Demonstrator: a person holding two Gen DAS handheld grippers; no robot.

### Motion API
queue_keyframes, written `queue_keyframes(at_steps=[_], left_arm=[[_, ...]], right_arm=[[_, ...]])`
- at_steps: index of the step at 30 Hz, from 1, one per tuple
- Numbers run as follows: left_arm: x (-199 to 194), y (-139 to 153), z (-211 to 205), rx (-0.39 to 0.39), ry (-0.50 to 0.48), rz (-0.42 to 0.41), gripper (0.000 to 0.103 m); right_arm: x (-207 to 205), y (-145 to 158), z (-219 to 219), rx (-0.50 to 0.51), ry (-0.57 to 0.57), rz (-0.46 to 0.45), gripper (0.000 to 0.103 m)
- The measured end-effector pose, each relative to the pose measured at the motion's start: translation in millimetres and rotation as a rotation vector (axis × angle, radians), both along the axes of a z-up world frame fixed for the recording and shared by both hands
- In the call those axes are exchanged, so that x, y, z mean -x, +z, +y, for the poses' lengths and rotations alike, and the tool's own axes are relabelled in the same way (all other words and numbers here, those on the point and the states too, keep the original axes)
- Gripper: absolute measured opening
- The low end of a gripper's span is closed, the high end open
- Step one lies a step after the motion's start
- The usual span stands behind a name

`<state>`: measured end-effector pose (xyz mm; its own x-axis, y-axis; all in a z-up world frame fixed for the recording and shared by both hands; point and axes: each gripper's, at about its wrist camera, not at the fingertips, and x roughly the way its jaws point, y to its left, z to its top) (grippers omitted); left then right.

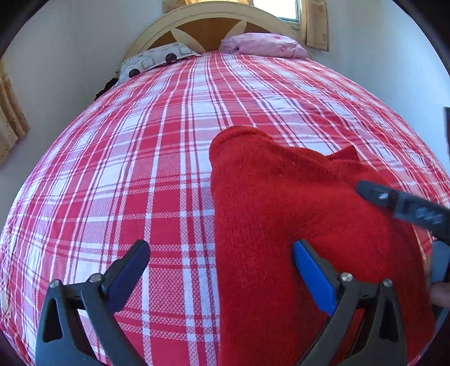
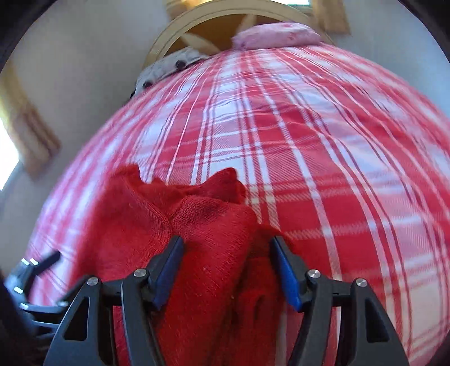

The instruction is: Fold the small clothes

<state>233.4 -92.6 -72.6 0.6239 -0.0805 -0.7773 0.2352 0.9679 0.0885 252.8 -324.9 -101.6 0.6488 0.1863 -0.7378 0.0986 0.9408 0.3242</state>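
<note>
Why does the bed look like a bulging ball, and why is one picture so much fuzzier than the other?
Both views use a fisheye lens, which bends the plaid bedspread into a dome with dark corners. The left wrist view is sharp: the red knitted garment shows its weave. The right wrist view is smeared by motion blur, worst across the plaid stripes and pillows, while its own jaws stay crisp. Daylight comes from the window.

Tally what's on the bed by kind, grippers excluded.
Red knitted garment: 1
Pillows: 2, a patterned grey-white pillow and a pink pillow, both at the headboard
Plaid bedspread: 1
Total: 4
</note>
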Motion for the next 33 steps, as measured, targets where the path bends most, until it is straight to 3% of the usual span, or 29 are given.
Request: queue_keyframes(at_steps=[5,11,15,18,22,27,33], left_arm=[[11.0,3.4,5.7,0.008,0.0,0.004,0.103],[26.1,11.5,13.5,0.063,-0.007,-0.016,0.103],[17.8,17.3,4.4,0.047,-0.043,-0.02,0.103],[0.3,8.2,1.5,0.064,-0.054,0.054,0.103],[-18.7,-12.4,20.2,0.266,-0.027,0.21,0.103],[-23.9,-27.3,25.3,0.388,0.006,0.292,0.103],[-21.7,-27.6,8.2,0.327,-0.026,0.253,0.103]], right_arm=[[54.0,25.0,-0.6,-0.07,-0.052,-0.09,0.064],[105.3,36.7,13.1,-0.003,-0.066,-0.167,0.065],[98.9,29.0,5.0,-0.066,-0.088,-0.145,0.065],[86.4,15.3,-6.6,-0.165,-0.125,-0.11,0.065],[81.6,-6.8,-18.3,-0.274,-0.165,-0.067,0.065],[79.3,-9.6,-9.5,-0.328,-0.101,-0.095,0.067],[65.8,-10.1,7.6,-0.279,-0.042,-0.088,0.068]])
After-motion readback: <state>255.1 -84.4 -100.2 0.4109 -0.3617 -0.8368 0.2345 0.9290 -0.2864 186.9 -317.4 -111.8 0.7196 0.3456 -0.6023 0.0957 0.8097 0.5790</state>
